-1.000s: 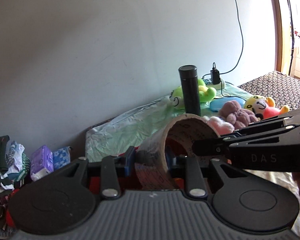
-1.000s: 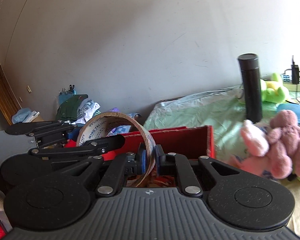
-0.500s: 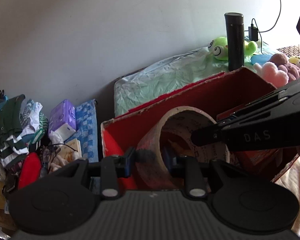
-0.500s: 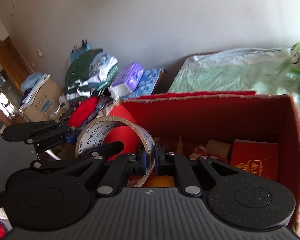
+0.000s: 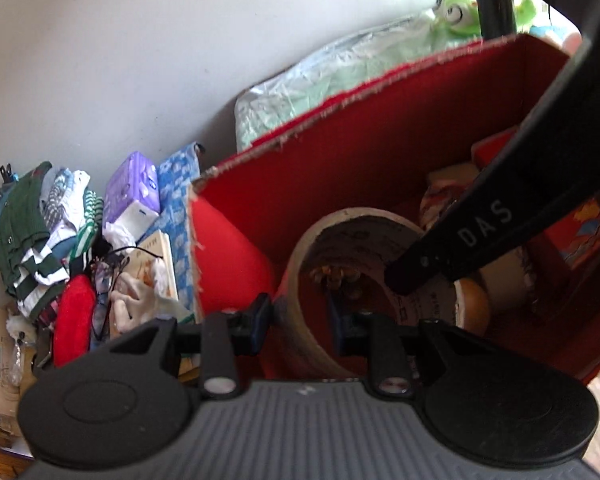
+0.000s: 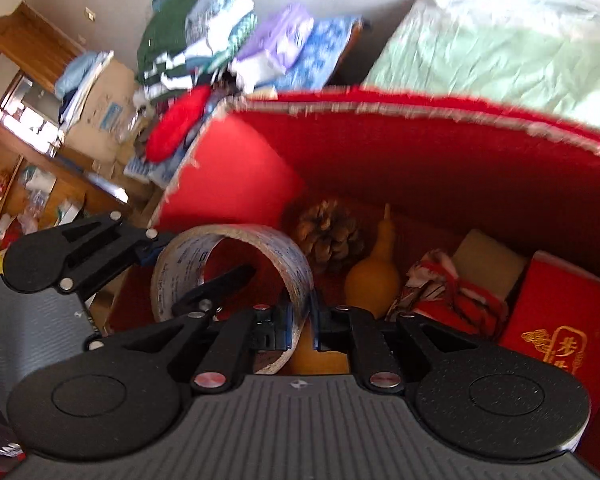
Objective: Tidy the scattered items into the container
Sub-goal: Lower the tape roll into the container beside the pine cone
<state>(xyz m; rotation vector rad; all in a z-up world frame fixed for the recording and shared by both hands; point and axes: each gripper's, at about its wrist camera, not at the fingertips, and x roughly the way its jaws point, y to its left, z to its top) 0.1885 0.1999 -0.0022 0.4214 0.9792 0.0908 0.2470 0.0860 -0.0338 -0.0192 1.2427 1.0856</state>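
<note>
Pinching opposite walls of the light, stiff tape roll (image 6: 236,276), left gripper (image 5: 300,316) and right gripper (image 6: 300,316) jaws grip it above the red box (image 6: 420,160).

A heap of folded clothes (image 5: 40,220) lay at the left of the frame, with a purple tissue pack (image 5: 134,192) just beside it and a red cloth (image 5: 74,320) below. A pale green sheet (image 6: 500,44) filled the upper right, against a grey wall (image 5: 140,60).

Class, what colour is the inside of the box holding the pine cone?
Red, clearest in the right wrist view: box, pine cone.
</note>
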